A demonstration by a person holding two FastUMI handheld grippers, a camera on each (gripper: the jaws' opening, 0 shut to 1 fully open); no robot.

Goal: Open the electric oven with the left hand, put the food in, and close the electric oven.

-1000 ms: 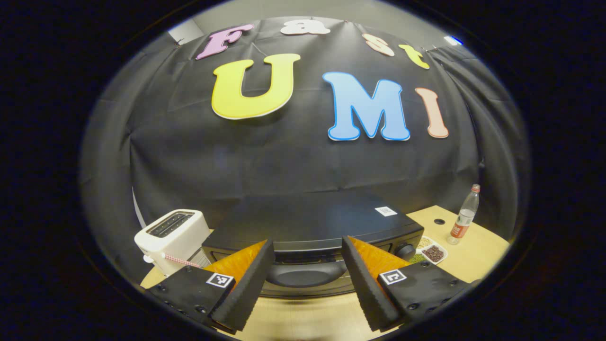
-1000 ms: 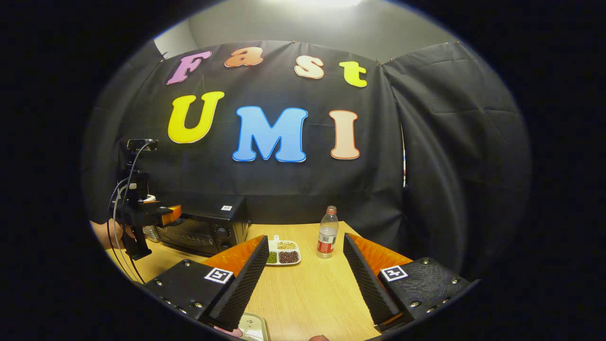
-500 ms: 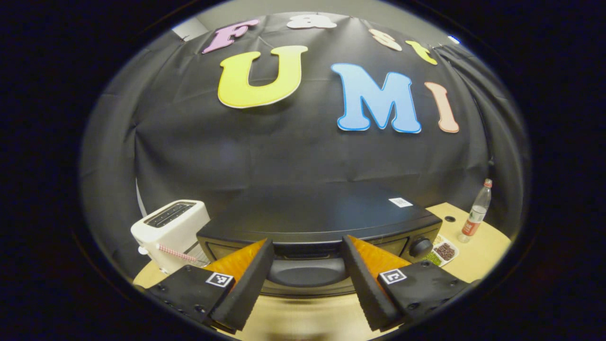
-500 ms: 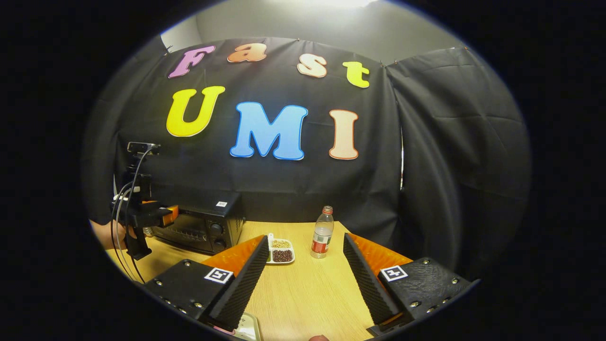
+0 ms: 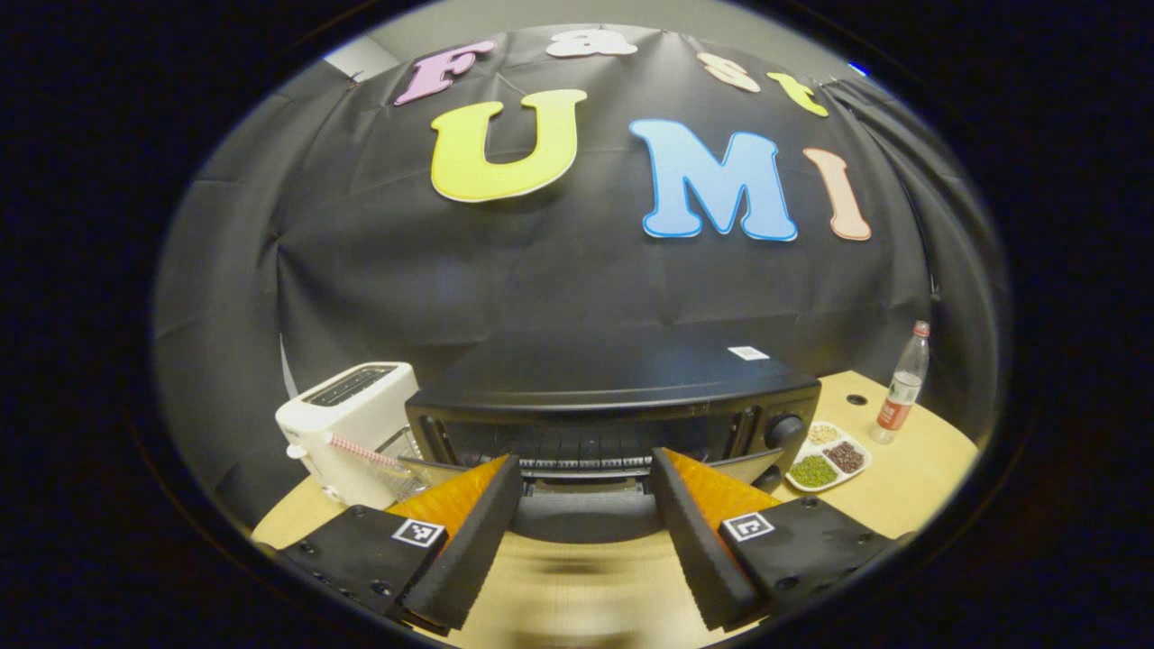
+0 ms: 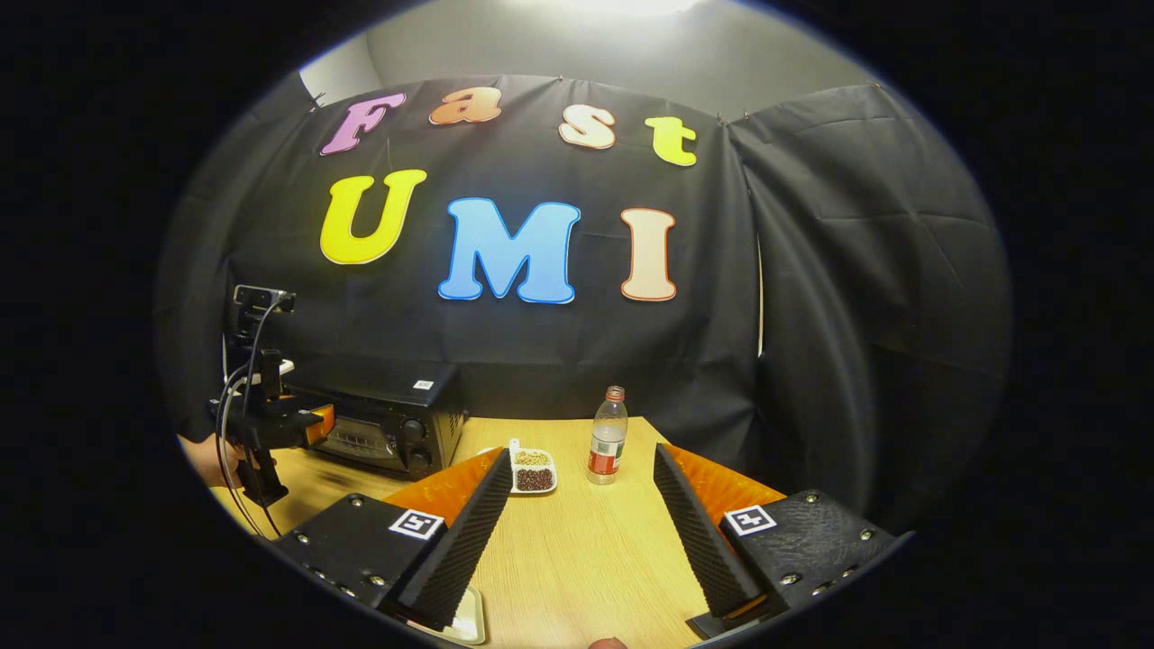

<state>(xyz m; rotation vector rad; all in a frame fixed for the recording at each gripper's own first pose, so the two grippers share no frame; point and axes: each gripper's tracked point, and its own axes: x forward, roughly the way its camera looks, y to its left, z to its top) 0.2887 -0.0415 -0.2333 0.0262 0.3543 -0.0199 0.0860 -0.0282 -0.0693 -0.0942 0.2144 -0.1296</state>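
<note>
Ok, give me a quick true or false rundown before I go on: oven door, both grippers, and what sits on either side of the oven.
1. The oven door is shut. False: it is pulled down partway and the rack inside shows.
2. The left gripper is clamped on the door handle. False: its fingers are spread, the handle between them.
3. The right gripper is open over bare table. True.
4. A white toaster stands beside the oven. True.
5. The plastic bottle lies on its side. False: it stands upright, by the divided dish of beans.
</note>
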